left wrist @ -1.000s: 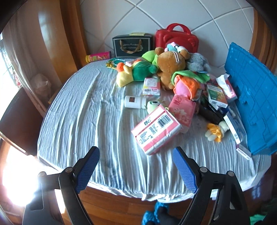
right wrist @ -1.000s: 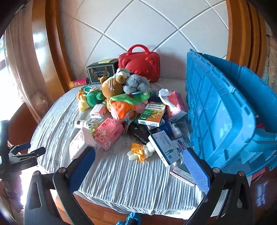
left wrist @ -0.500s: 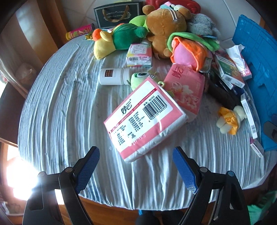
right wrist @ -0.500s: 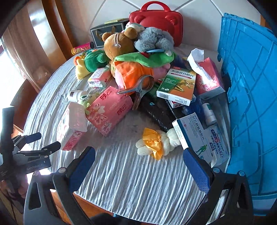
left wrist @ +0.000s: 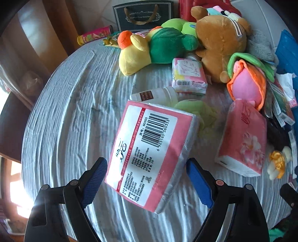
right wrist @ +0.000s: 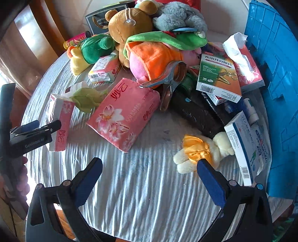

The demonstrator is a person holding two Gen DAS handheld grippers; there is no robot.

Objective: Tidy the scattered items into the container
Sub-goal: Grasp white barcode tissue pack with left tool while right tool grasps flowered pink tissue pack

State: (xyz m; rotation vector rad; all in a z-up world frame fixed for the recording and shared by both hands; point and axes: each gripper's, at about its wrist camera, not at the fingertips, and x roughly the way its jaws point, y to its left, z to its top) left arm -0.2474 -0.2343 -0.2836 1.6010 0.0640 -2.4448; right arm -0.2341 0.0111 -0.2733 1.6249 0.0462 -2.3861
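Observation:
My left gripper (left wrist: 147, 165) is open, its blue pads on either side of the near end of a pink tissue pack with a barcode (left wrist: 149, 147); touching cannot be told. The same pack (right wrist: 58, 122) and the left gripper (right wrist: 37, 127) show at the left of the right wrist view. My right gripper (right wrist: 149, 167) is open and empty above the striped cloth, its right pad next to a small cream doll with a yellow bow (right wrist: 197, 150). The blue crate (right wrist: 275, 83) stands at the right edge.
A flowered pink tissue pack (right wrist: 123, 113), plush toys (right wrist: 149, 37), medicine boxes (right wrist: 218, 74), a white bottle (left wrist: 156, 95), a metal clip (right wrist: 167, 78) and a dark wrapped bar (right wrist: 197, 111) lie piled on the round table (right wrist: 130, 186). A gift bag (left wrist: 143, 14) stands behind.
Both grippers have moved forward and down toward the table. The left gripper has closed in on the barcode tissue pack, which now lies between its pads. The right gripper has neared the doll.

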